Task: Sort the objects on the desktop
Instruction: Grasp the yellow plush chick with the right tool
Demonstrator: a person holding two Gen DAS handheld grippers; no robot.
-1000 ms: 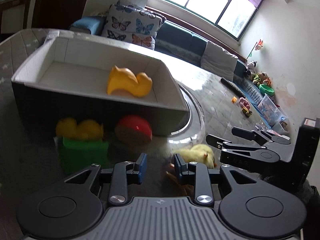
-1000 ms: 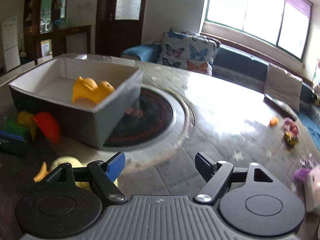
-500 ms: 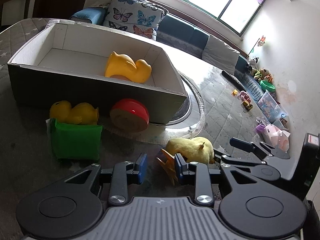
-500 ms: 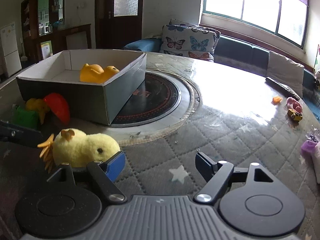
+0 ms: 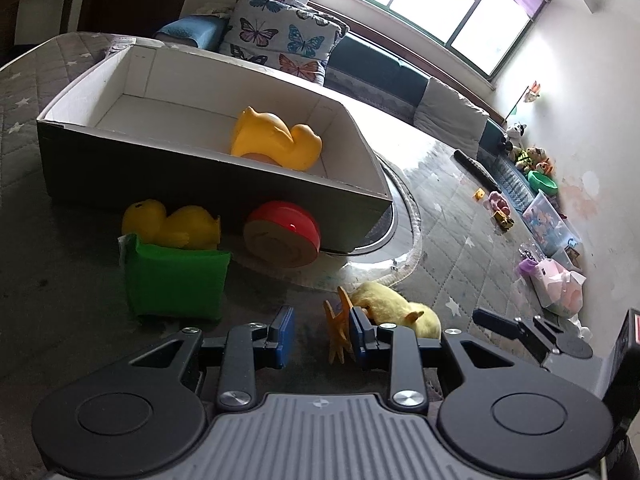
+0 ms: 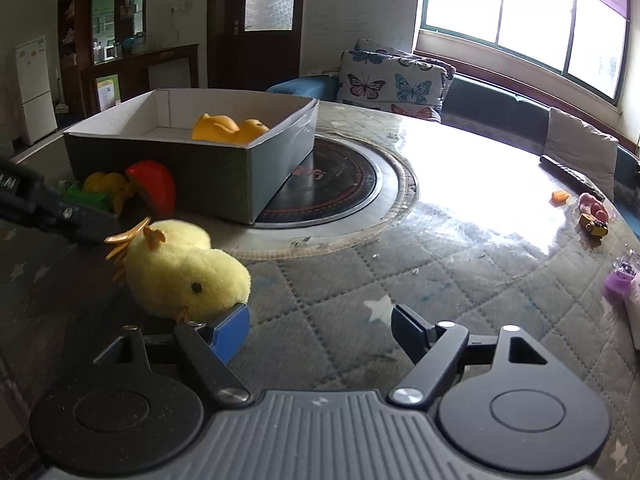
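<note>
Currently, the left gripper (image 5: 320,336) is held low over the grey quilted star-patterned table cover (image 5: 452,240), its blue-padded fingers (image 5: 285,334) parted with only bare cover seen in the gap. The fuzzy yellow plush chick with orange felt feet (image 5: 394,310) lies on its side on the cover, just outside the left gripper's right finger; the orange feet are seen just beside that finger's pad, and contact cannot be confirmed.

The right gripper (image 6: 320,330) is spread wide and holds nothing. In the right wrist view the plush chick (image 6: 184,274) is located just beyond its left blue pad (image 6: 230,330), not between the fingers.

A grey cardboard box with a white interior (image 5: 200,176) stands further back, partly over a round black inset ringed in silver (image 6: 340,192). A yellow rubber duck (image 5: 276,144) is contained in it. Against the box's near wall are placed a second yellow rubber duck (image 5: 168,224), a green fabric block (image 5: 176,280) just in front of that duck, and a red dome-shaped toy with a tan base (image 5: 284,232).
</note>
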